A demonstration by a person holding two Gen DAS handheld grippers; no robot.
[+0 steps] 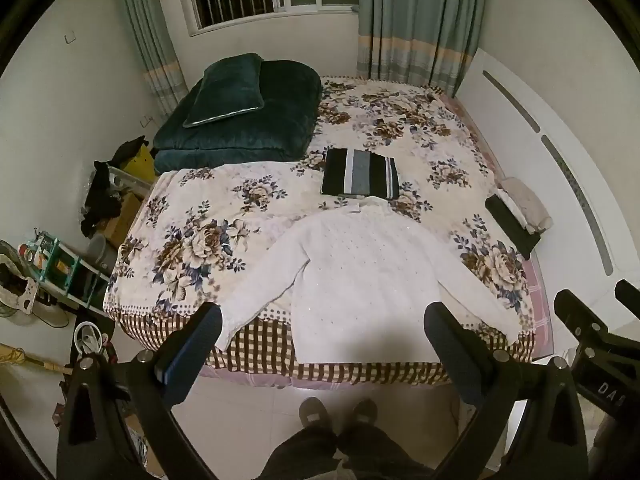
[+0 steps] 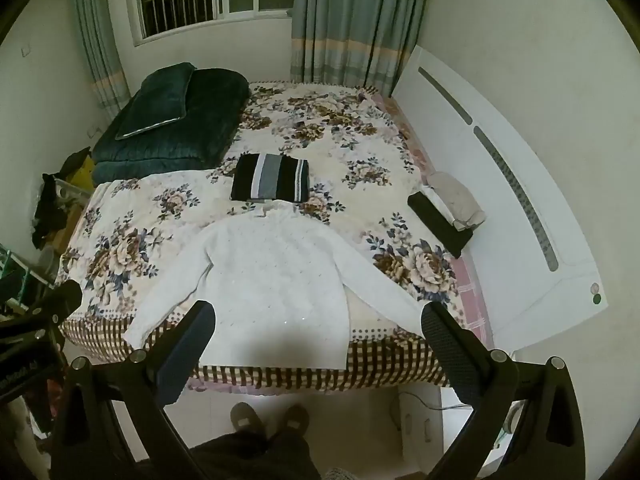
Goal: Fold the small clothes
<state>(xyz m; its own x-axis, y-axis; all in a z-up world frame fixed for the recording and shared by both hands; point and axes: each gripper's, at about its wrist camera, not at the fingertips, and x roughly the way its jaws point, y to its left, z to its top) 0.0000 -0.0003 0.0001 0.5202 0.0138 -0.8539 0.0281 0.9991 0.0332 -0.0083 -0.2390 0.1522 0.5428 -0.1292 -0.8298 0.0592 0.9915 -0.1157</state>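
Observation:
A small white knit sweater [image 1: 352, 268] lies flat on the floral bedspread [image 1: 208, 216] near the bed's foot edge, sleeves spread to both sides, hem toward me. It also shows in the right wrist view [image 2: 272, 280]. My left gripper [image 1: 322, 320] is open and empty, held above the hem, apart from the cloth. My right gripper [image 2: 318, 320] is open and empty, held above the hem and right sleeve. A folded black, grey and white striped garment [image 1: 360, 174] lies just beyond the sweater's collar.
A dark green folded quilt and pillow [image 1: 240, 116] sit at the far left of the bed. A stack of black and beige folded clothes [image 1: 520, 212] lies at the right edge by the white headboard [image 1: 560, 128]. Cluttered shelves [image 1: 60, 264] stand at left. My feet [image 1: 336, 412] are on the floor.

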